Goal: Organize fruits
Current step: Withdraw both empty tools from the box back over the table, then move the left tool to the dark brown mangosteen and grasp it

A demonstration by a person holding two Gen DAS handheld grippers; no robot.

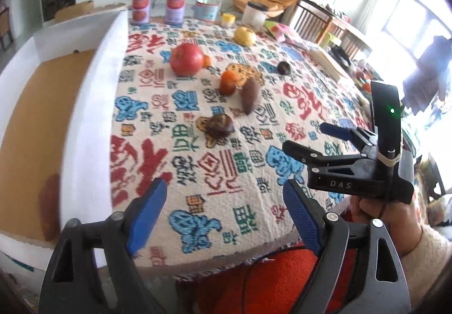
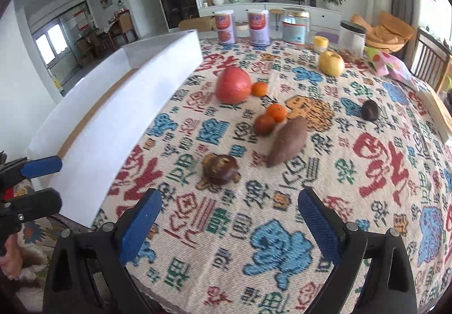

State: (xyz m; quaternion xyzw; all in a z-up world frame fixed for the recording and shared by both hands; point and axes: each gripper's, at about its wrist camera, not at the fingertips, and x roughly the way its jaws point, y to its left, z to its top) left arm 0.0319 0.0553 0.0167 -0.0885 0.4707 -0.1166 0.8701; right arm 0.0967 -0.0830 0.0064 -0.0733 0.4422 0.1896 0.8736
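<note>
On the patterned tablecloth lie a big red fruit [image 2: 233, 85], a small orange [image 2: 259, 88] beside it, two mandarins [image 2: 276, 112], a sweet potato [image 2: 288, 141], a dark brown fruit [image 2: 220, 168], a yellow fruit [image 2: 331, 63] and a dark round fruit [image 2: 370, 110]. My right gripper [image 2: 230, 223] is open and empty, nearer to me than the brown fruit [image 1: 219, 126]. My left gripper [image 1: 224, 215] is open and empty above the cloth's near edge, beside the white box [image 1: 93, 104]. Each view shows the other gripper at its side, open: the right gripper [image 1: 305, 136] and the left gripper [image 2: 59, 182].
The white box [image 2: 121, 104] has a cardboard floor with a blurred brown shape [image 1: 49, 206] on it. Two purple cans [image 2: 226, 27], a tin [image 2: 295, 25], a clear jar [image 2: 351, 37] and a yellow cup [image 2: 320, 43] line the far edge. A flat board [image 2: 440, 116] lies at the right.
</note>
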